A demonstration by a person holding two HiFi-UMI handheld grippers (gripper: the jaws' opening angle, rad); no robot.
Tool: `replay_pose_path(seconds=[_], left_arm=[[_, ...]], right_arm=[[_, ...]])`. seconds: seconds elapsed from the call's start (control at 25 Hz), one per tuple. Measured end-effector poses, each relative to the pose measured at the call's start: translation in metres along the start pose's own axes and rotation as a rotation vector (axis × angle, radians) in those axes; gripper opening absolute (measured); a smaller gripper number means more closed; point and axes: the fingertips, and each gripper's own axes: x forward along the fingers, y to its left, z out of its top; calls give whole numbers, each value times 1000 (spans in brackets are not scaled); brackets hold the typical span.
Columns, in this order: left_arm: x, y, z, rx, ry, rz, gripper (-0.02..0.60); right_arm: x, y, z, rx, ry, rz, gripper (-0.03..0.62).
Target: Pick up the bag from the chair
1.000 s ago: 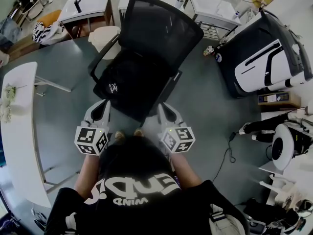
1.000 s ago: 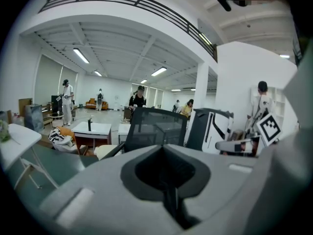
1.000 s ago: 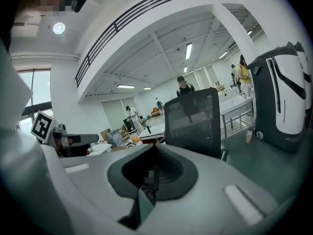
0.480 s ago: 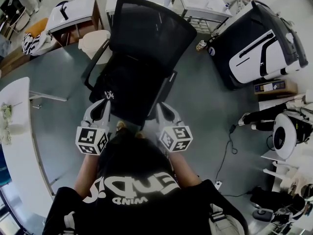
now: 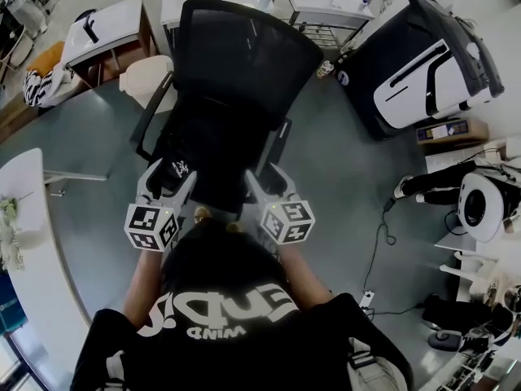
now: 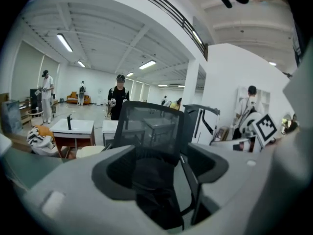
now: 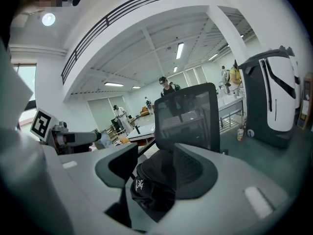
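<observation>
presently, the fingers [image 6: 110, 173] of the left gripper [image 6: 161, 177] are held partly apart, having just been opening, and nothing is pressed by them. the same is seen of the fingers [image 7: 195, 173] of the right gripper [image 7: 154, 175], whose gap frames a black bag [image 7: 152, 190] that is not yet clamped. the bag is shown slumped on the seat of a black chair [image 5: 244, 51], toward the seat's front and left side, with a small white logo [image 5: 181, 168] turned toward the left gripper. both grippers are shown at the seat's front edge, one at each side of the bag's near end; whether either tip touches it cannot be told.

several faults are judged possible. since bag and seat are both black and soft, seat padding or the seat edge could be caught in place of the bag. were only a loose fold pinched, the cloth could slide out when lifted. if one gripper were closed before the other, the bag could be dragged sideways against the armrest [image 5: 153, 111]. were the seat pushed, the chair could be turned or shoved toward the desks [image 5: 110, 27] behind it.
</observation>
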Motion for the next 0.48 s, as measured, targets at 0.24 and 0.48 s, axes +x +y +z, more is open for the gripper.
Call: replay_pose_path(seconds=[0.24,0.48], left_arm=[[24,17,-14,-5,59,-34,399],[55,37,-39,-27,117,-50,491]], right_arm=[[31,-5,-13,49,24,-7,279],[69,-28,-34,128,63,-27,339]])
